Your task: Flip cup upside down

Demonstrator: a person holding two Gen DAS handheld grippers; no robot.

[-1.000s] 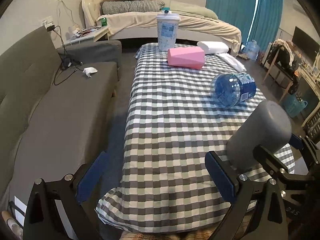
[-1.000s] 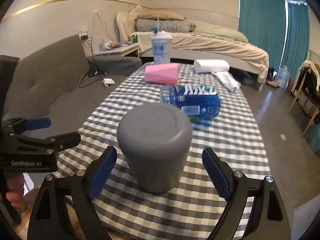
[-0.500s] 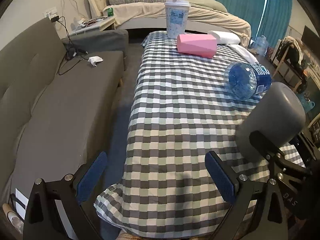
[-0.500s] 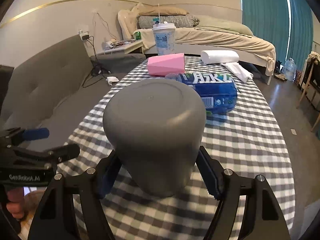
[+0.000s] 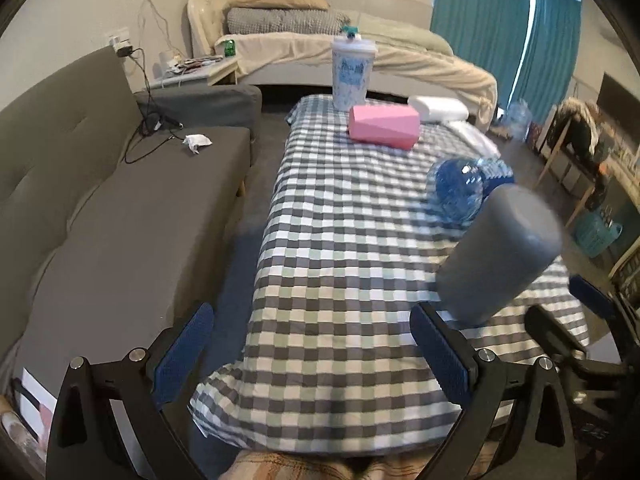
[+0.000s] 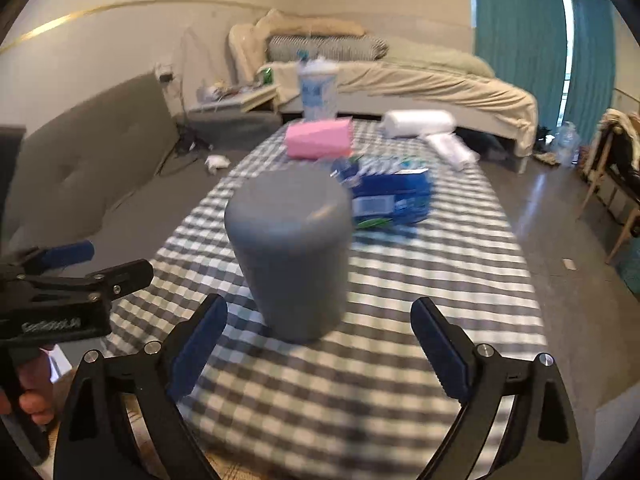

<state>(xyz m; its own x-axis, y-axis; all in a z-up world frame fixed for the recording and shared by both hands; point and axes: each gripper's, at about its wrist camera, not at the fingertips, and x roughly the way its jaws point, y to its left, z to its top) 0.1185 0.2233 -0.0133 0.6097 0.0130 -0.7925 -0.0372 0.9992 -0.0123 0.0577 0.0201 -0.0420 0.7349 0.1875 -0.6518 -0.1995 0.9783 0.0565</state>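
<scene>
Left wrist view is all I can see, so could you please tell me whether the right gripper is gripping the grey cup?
Observer: No. In the right wrist view the right gripper is open, with a gap between each finger and the grey cup.
Operator: Thank you. Is the cup standing straight?
Observer: Yes. It stands upright, closed base up and rim down on the checked tablecloth.
Operator: And the bottle?
Observer: The blue bottle lies on its side behind the cup, with its label facing the right wrist camera.
</scene>
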